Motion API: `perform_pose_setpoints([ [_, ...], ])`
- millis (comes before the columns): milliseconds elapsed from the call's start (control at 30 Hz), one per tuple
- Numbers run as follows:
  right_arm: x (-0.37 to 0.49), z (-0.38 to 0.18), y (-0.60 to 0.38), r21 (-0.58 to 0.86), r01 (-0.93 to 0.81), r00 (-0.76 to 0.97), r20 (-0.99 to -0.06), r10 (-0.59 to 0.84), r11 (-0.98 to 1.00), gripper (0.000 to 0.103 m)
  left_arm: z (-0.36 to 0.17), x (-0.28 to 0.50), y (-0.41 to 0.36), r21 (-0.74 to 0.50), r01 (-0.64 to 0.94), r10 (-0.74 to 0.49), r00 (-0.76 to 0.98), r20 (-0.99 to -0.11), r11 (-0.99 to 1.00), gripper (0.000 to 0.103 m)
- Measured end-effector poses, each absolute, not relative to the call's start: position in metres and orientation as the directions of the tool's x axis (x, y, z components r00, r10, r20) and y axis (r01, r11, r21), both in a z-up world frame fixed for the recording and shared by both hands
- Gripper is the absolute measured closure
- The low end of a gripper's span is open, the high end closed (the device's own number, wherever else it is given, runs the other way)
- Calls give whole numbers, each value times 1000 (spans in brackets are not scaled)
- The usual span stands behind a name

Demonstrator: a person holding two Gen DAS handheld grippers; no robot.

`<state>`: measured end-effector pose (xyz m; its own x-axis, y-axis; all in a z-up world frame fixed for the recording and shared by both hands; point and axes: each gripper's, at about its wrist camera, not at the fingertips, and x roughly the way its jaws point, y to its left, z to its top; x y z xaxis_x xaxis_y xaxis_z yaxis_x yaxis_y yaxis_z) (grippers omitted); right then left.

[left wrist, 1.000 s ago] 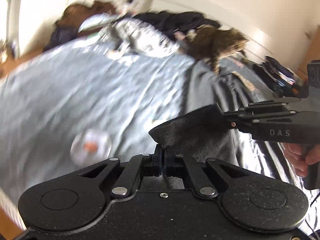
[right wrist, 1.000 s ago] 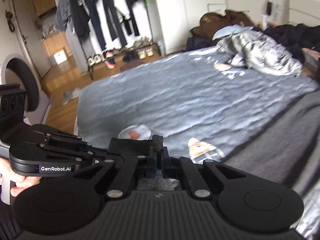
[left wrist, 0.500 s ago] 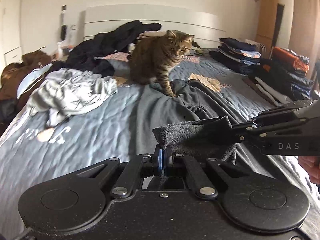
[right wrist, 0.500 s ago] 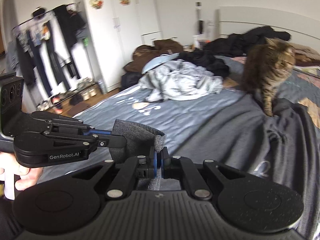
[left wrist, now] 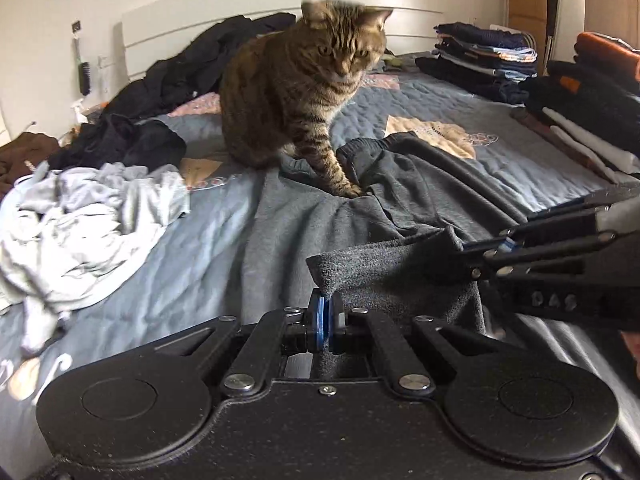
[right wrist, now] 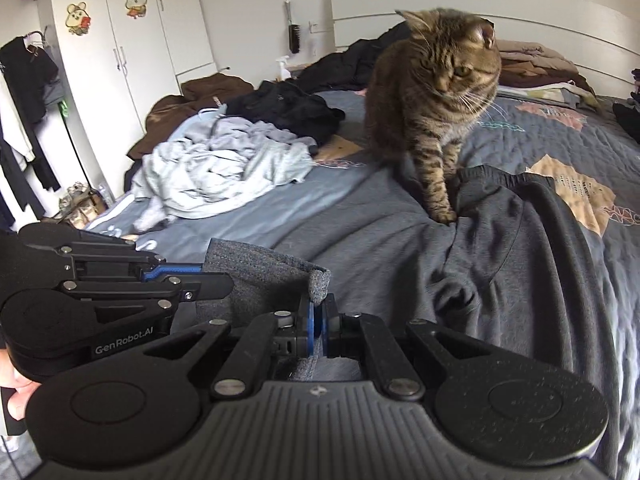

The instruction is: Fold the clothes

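Dark grey sweatpants [left wrist: 400, 196] [right wrist: 500, 264] lie spread on the bed, waistband at the far end. My left gripper [left wrist: 325, 304] is shut on one corner of the pants' near hem [left wrist: 384, 264], held above the bed. My right gripper [right wrist: 316, 312] is shut on the other corner of that hem [right wrist: 256, 264]. Each gripper shows in the other's view, the right [left wrist: 500, 248] and the left [right wrist: 192, 276], both clamped on the hem, which is stretched between them.
A tabby cat [left wrist: 304, 92] [right wrist: 436, 92] sits on the bed with one front paw on the pants' waistband. Crumpled light grey clothes [left wrist: 84, 216] and dark clothes [left wrist: 192, 76] lie left. Folded stacks [left wrist: 484, 52] line the right side. The bed [left wrist: 516, 152] has a grey quilt.
Both grippers swung with the hem from facing the foot of the bed toward the headboard and moved closer to the cat. The hem stays clamped in both.
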<state>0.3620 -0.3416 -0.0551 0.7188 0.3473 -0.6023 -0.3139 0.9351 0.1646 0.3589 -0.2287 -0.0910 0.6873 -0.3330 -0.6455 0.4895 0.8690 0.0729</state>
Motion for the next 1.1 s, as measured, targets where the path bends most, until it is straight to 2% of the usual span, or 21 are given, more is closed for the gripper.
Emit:
perform_pose_setpoints([
  [200,400,-103,-342,117,-281,692,-663,286,952,96,-131,393,-236,78,469,-285,652,-703,880,99],
  [300,407,-122,-341,72,-253,681,-695,230,965,77,-124,380,-223,59,454,-290,658,-695,889,98],
  [333,403,-121,-345,75,-247,693,-684,230,966,65,-118,371,-218,50,455,-299,661,-688,889,97],
  [367,399,-119,-349,80,-242,705,-670,232,967,58,-112,362,-213,41,455,-308,664,-682,889,97],
  [433,388,-113,-357,81,-226,731,-645,224,971,53,-100,344,-203,24,456,-326,670,-667,889,97],
  [533,366,-97,-369,89,-215,746,-628,223,972,52,-82,317,-189,-2,459,-352,678,-645,889,93],
  [700,310,-66,-375,78,-237,747,-623,233,968,52,-51,272,-164,-46,464,-394,691,-606,885,64],
  [867,231,-40,-372,56,-259,742,-627,236,964,52,-32,201,-160,-103,512,-470,665,-580,853,63],
  [1100,135,-21,-360,47,-225,756,-622,205,973,52,-26,102,-183,-106,569,-523,647,-555,816,63],
])
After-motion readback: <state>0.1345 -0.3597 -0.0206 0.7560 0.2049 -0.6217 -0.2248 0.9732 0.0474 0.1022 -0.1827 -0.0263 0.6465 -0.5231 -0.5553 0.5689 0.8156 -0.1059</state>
